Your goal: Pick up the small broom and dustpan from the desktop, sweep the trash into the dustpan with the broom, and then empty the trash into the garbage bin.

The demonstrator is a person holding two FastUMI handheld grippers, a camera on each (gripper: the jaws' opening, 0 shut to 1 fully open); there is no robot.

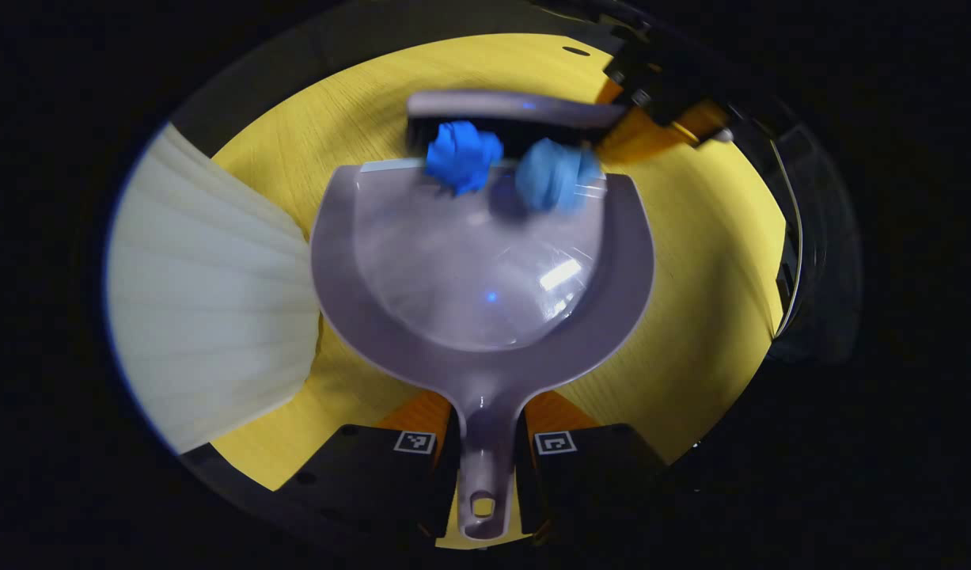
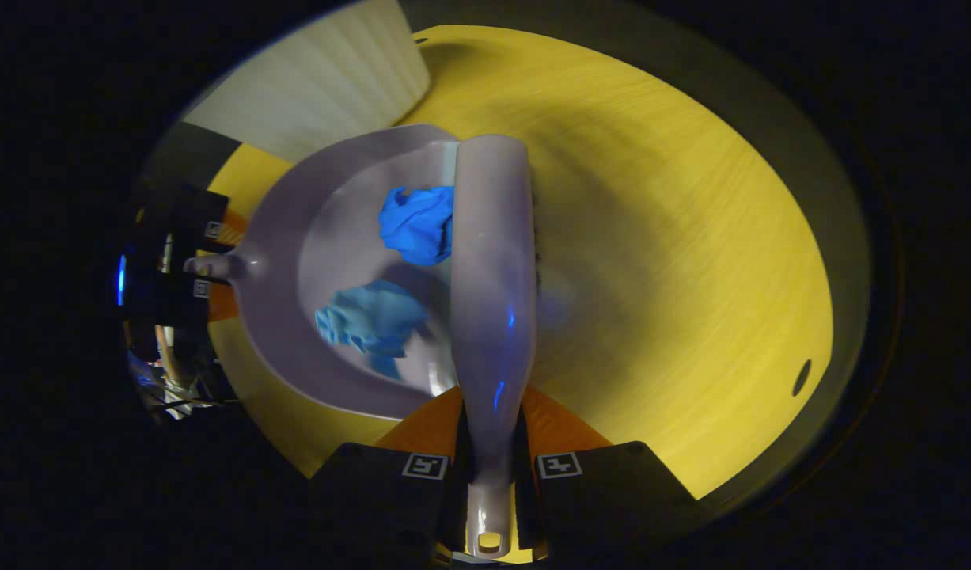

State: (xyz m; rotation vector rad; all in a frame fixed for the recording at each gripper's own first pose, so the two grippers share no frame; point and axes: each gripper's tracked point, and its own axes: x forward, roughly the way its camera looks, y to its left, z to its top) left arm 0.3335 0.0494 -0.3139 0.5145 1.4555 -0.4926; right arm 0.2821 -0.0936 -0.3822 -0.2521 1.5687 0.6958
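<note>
Both tools are up — left claw (image 1: 485,475) clamped on the dustpan (image 1: 485,269) handle, right claw (image 2: 491,475) on the broom (image 2: 493,277). Blue paper wads (image 2: 418,224) sit at the pan's mouth on the surface (image 2: 675,237); dumping into the bin (image 1: 208,301) remains.

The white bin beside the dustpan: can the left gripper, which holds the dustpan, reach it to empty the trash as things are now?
Probably yes. The left gripper is shut on the dustpan, and the bin stands right beside the pan's rim, nothing between. The broom at the pan's mouth, with the two blue wads, should lift away first.
</note>
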